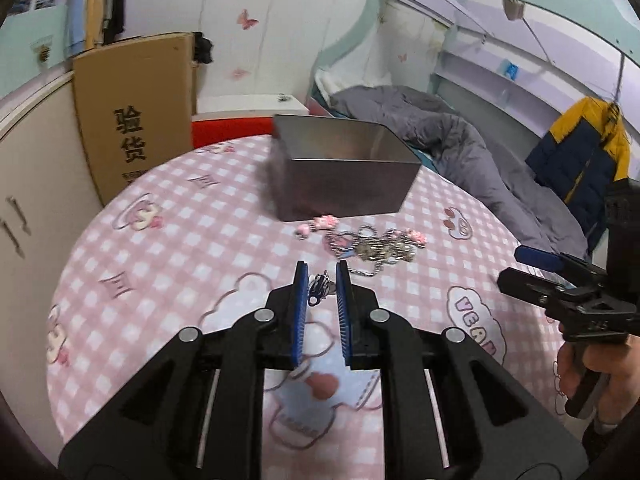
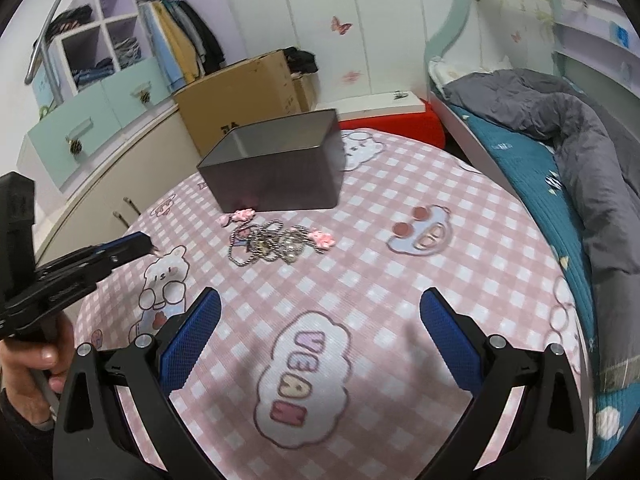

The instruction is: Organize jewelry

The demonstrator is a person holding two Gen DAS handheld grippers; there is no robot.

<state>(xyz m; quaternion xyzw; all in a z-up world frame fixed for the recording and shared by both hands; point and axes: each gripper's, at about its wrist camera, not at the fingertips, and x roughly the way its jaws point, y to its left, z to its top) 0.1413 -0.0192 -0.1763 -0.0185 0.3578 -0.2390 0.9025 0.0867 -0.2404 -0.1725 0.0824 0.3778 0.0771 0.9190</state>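
Observation:
A grey metal box (image 1: 344, 176) stands open-topped on the round table; it also shows in the right wrist view (image 2: 280, 168). In front of it lies a heap of silver chains and pink charms (image 1: 368, 246), also in the right wrist view (image 2: 276, 242). My left gripper (image 1: 322, 280) is nearly shut around a small dark blue and silver jewelry piece (image 1: 318, 290), held just above the cloth. In the right wrist view the left gripper (image 2: 136, 246) shows from the side. My right gripper (image 2: 320, 308) is wide open and empty, short of the heap; its side shows in the left wrist view (image 1: 520, 268).
The table wears a pink checked cloth (image 2: 360, 280) with cartoon prints. A cardboard box (image 1: 132, 120) and cabinets stand to the left. A bed with a grey quilt (image 2: 580, 140) runs along the right. A red seat (image 2: 396, 124) is behind the table.

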